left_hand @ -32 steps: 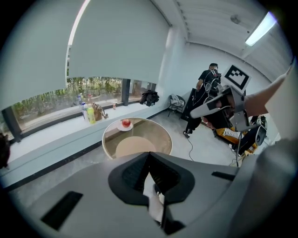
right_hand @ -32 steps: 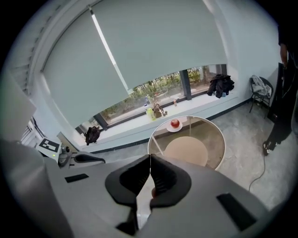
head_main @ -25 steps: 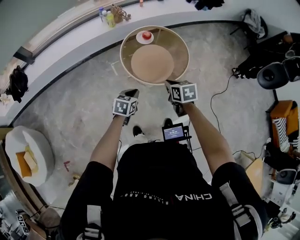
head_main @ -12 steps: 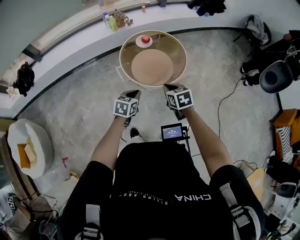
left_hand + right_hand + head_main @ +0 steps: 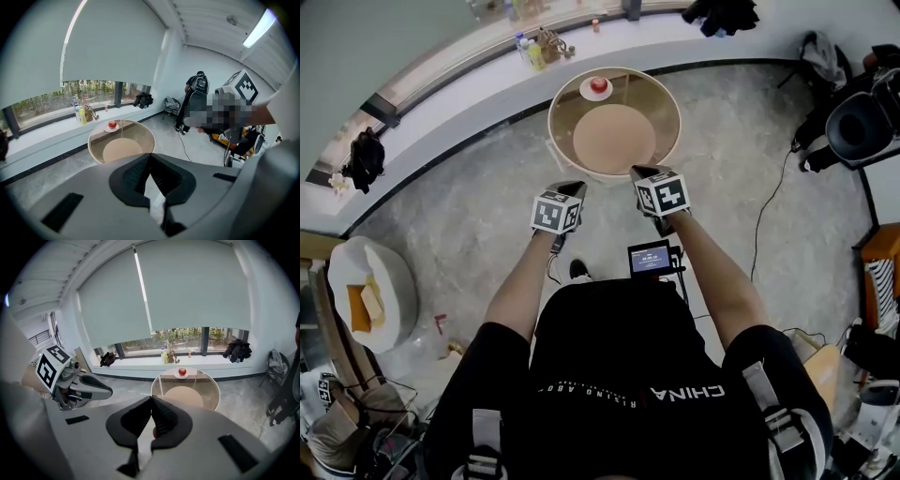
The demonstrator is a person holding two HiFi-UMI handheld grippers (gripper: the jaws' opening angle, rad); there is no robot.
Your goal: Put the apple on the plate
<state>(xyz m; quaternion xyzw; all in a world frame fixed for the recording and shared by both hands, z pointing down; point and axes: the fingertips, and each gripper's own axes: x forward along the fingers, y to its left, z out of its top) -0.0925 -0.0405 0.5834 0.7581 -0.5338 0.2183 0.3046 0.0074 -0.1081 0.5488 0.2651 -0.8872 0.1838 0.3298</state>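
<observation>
Left gripper (image 5: pixel 573 187) and right gripper (image 5: pixel 639 172): jaws closed tip to tip, nothing held. The apple (image 5: pixel 599 85) rests on the plate (image 5: pixel 586 92), well ahead of both, across the glass table (image 5: pixel 674 117). Expect a firm, smooth, fairly light fruit; grip it across its widest part with moderate force.

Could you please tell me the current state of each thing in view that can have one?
apple: resting on the plate.
plate: flat on the glass table, at its far edge, holding the apple.
glass table: standing, otherwise bare on top.
left gripper: jaws shut, short of the table.
right gripper: jaws shut, short of the table.
</observation>
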